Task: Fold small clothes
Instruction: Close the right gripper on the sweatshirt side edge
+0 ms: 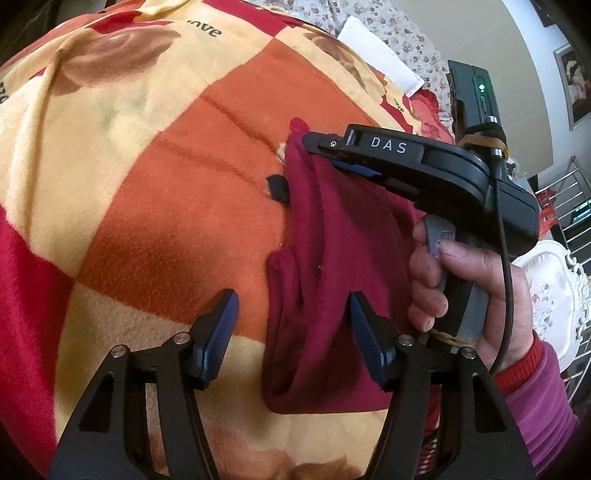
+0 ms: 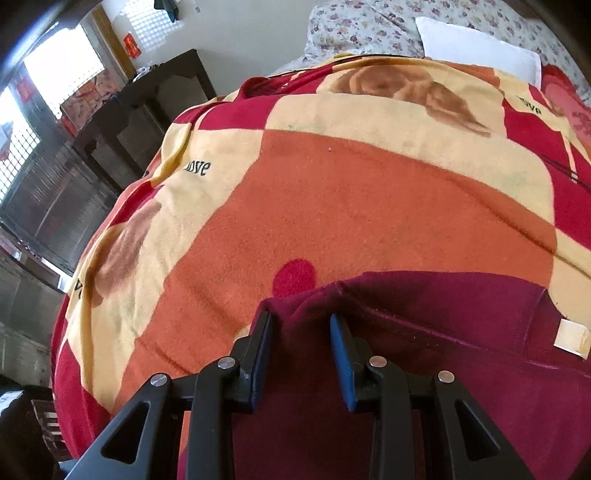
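Note:
A dark red garment (image 1: 332, 240) lies bunched in long folds on an orange, cream and red blanket (image 1: 166, 184). My left gripper (image 1: 293, 328) stands open low over its near end; part of the cloth sits between the fingers, and the pads do not press it. My right gripper (image 1: 314, 144), held by a hand (image 1: 443, 280), is shut on the garment's far edge. In the right wrist view the right gripper (image 2: 301, 332) has a ridge of the garment (image 2: 443, 314) pinched between its pads. A pale label (image 2: 570, 338) shows at the cloth's right edge.
The blanket (image 2: 369, 203) covers a bed with a floral sheet (image 2: 351, 26) and a white pillow (image 2: 476, 48) at its head. A dark wooden cabinet (image 2: 129, 129) stands past the bed's left side. A metal rack (image 1: 569, 206) and white carved furniture (image 1: 554, 295) stand to the right.

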Tool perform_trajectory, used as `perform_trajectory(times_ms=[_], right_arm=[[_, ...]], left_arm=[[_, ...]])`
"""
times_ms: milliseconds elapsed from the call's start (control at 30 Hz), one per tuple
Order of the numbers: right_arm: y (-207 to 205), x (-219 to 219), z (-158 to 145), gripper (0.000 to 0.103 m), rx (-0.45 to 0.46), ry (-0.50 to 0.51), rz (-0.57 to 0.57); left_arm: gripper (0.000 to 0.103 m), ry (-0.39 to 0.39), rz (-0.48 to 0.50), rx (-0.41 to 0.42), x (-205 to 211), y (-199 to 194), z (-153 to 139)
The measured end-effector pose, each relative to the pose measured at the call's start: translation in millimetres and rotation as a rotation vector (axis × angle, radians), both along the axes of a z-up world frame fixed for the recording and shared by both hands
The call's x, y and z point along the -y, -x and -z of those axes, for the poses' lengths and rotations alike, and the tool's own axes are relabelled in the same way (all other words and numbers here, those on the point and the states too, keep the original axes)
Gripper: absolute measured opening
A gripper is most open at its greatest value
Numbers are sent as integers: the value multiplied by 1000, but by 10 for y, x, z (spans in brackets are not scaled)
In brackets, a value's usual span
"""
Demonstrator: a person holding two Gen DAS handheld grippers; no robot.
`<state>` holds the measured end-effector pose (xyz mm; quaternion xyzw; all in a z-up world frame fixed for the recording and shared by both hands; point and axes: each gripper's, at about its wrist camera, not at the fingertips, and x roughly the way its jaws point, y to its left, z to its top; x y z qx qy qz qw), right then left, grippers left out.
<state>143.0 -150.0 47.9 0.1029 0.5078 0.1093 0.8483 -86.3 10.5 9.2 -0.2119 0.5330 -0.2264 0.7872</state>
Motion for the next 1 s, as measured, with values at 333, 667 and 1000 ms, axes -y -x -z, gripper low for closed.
perform_trajectory(times_ms=[333, 667, 1000], right_arm=[[177, 117, 97, 34, 118, -98, 6], [172, 148, 128, 34, 143, -132, 7], [167, 47, 123, 34, 159, -56, 2]], left_arm=[[65, 9, -14, 32, -26, 112, 7], [75, -31, -7, 55, 69, 144, -23], [76, -49, -64, 134, 131, 189, -1]])
